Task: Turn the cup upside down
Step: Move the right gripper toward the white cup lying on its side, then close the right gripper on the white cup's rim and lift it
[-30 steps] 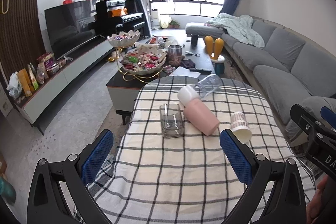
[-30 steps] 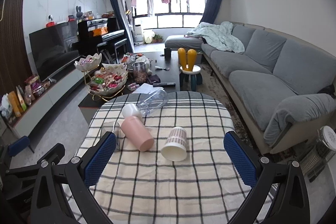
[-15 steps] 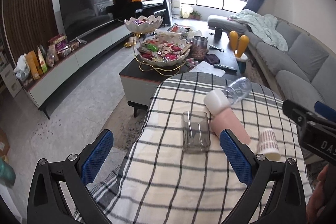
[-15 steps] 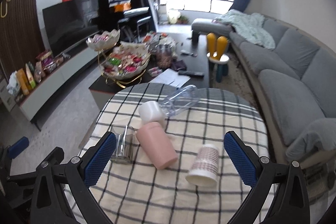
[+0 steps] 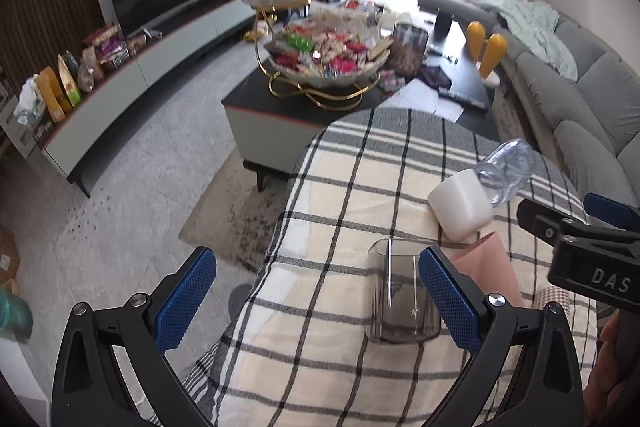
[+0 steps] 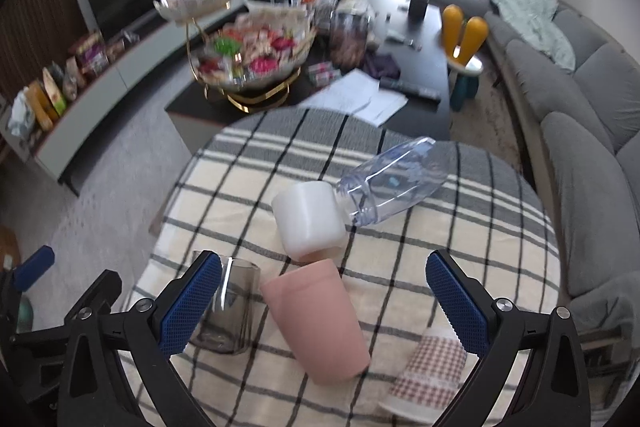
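A pink cup [image 6: 316, 323] lies on its side on the checked tablecloth [image 6: 460, 227], between my right gripper's open fingers. A white cup [image 6: 308, 217] lies at its far end, a clear plastic cup [image 6: 394, 175] beyond that. A smoky glass tumbler [image 6: 226, 307] stands upright to the left; a checked paper cup [image 6: 430, 373] lies on its side to the right. My right gripper [image 6: 324, 303] is open and empty over the pink cup. My left gripper [image 5: 316, 299] is open and empty at the table's left edge, its right finger in front of the tumbler [image 5: 400, 295].
A dark coffee table [image 5: 256, 99] with a candy bowl on a gold stand [image 5: 328, 55] stands beyond the table. A grey sofa [image 6: 580, 99] runs along the right. A TV cabinet [image 5: 132, 75] with snack packets lines the left wall.
Both grippers have moved forward and lower toward the cups. The right gripper now straddles the pink cup. The left gripper has swung left, toward the table edge.
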Demonstrator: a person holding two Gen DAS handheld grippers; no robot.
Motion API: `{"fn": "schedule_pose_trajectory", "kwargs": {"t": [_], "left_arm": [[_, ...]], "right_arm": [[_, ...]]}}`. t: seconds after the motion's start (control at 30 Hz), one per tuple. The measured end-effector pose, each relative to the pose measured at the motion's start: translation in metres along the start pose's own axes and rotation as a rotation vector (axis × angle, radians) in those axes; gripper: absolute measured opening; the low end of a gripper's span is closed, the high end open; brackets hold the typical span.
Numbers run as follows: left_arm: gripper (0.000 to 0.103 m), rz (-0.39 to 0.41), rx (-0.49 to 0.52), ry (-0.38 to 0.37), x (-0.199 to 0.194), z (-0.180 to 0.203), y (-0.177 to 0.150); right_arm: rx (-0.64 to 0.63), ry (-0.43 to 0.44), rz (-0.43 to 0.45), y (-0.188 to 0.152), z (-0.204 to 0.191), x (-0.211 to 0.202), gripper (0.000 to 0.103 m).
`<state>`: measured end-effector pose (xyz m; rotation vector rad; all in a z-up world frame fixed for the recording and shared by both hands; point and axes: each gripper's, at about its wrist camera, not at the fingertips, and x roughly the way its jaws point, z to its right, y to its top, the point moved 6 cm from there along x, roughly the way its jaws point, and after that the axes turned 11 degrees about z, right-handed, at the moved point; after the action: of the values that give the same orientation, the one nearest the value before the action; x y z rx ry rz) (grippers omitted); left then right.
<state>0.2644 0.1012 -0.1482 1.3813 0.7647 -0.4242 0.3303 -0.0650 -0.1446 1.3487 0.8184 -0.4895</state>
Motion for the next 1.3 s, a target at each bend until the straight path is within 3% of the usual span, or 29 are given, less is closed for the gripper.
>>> {"fn": "schedule_pose_trajectory", "kwargs": {"t": [0.2, 0.53, 0.9, 1.03, 1.2, 1.27, 1.3], "left_arm": [[0.103, -0.068, 0.008, -0.005, 0.033, 0.003, 0.001], [0.103, -0.161, 0.0, -0.009, 0.068, 0.003, 0.001], [0.103, -0.18, -0.013, -0.03, 0.084, 0.008, 0.002], [0.103, -0.185, -0.017, -0.034, 0.088, 0.008, 0.001], [0.103, -0.187, -0.026, -0.028, 0.092, 0.005, 0.001], [0.103, -0.188, -0.023, -0.03, 0.092, 0.005, 0.0], [0.103, -0.189, -0.023, -0.032, 0.092, 0.005, 0.0]], "right_arm": [[-0.031, 0.007, -0.12, 0.0, -0.003, 0.05, 0.102], [-0.126, 0.004, -0.246, 0.003, -0.011, 0.095, 0.101], [-0.171, 0.0, -0.382, -0.009, -0.015, 0.129, 0.101], [-0.182, 0.011, -0.384, -0.01, -0.019, 0.132, 0.1], [-0.178, 0.025, -0.407, -0.016, -0.021, 0.137, 0.094], [-0.182, 0.026, -0.407, -0.017, -0.023, 0.138, 0.083], [-0.181, 0.03, -0.412, -0.018, -0.023, 0.139, 0.07]]}}
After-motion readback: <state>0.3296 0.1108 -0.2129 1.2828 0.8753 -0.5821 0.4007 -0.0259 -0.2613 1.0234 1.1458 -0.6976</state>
